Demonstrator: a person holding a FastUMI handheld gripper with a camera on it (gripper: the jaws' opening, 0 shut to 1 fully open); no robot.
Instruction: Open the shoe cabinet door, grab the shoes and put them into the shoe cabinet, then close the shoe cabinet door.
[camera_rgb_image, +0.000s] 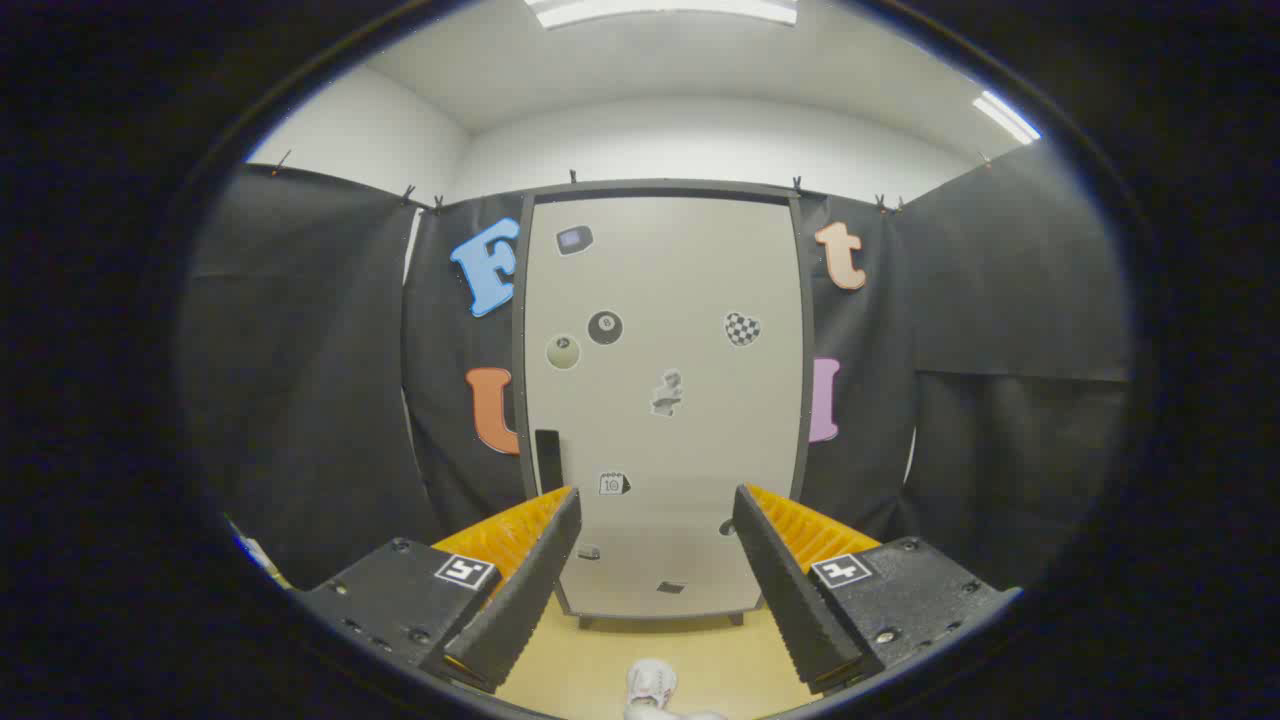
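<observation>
Beyond the parted, empty tongs (657, 500) stands the shut shoe cabinet (664, 400), white shoes (652, 688) lying between them.

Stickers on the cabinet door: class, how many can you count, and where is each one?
9 on the cabinet door: one top left, two balls mid-left, a checkered heart right, a figure in the centre, one beside the handle, three low between the open gripper fingers. Others may be hidden.

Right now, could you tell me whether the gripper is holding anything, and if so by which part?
Nothing is held. The gripper is open, and between its fingers show only the closed cabinet door and the shoe on the floor.
</observation>
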